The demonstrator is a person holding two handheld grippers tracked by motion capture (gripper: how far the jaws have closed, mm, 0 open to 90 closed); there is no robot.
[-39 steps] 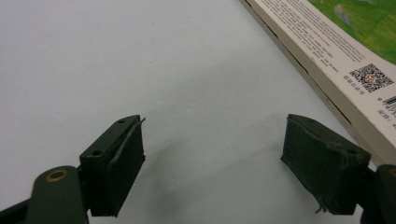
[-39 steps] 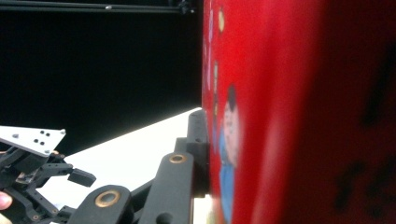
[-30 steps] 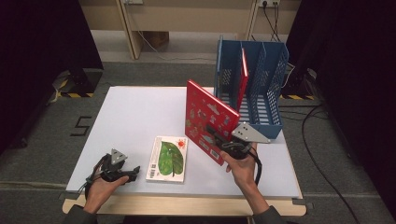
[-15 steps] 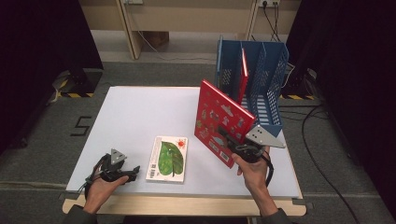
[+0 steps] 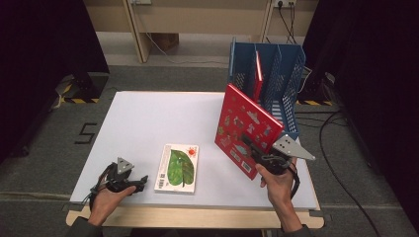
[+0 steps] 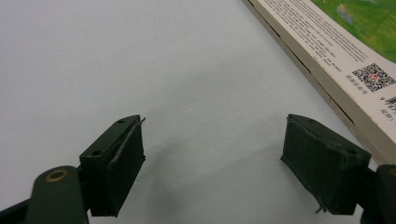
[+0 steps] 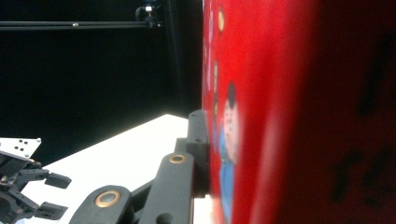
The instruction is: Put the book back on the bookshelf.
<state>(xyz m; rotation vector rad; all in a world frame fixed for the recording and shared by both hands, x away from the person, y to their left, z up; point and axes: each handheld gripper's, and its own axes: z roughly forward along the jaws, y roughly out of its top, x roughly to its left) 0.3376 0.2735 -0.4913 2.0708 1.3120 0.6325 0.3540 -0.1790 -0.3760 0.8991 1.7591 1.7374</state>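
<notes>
Compared with one second ago, my right gripper [image 5: 254,150] has carried the red book [image 5: 245,127] a little to the right and nearer to the blue file rack [image 5: 284,79]; its top corner now overlaps the front of the rack in the high view. I judge this means the book is on its way into one of the rack's slots, but it is not yet inside. A thin red item [image 5: 258,74] stands already in one slot.

My right gripper is clenched on the lower edge of the red book; in the right gripper view one jaw presses flat against the cover [image 7: 299,112].

The book is lifted off the white table [image 5: 148,123] and tilted. Its long axis runs from the lower right, at my gripper, up to the upper left, and the picture cover faces left and toward me.

My left gripper [image 5: 134,181] rests on the table with jaws apart and holding nothing, just beside the green book [image 5: 178,168], which lies flat.
</notes>
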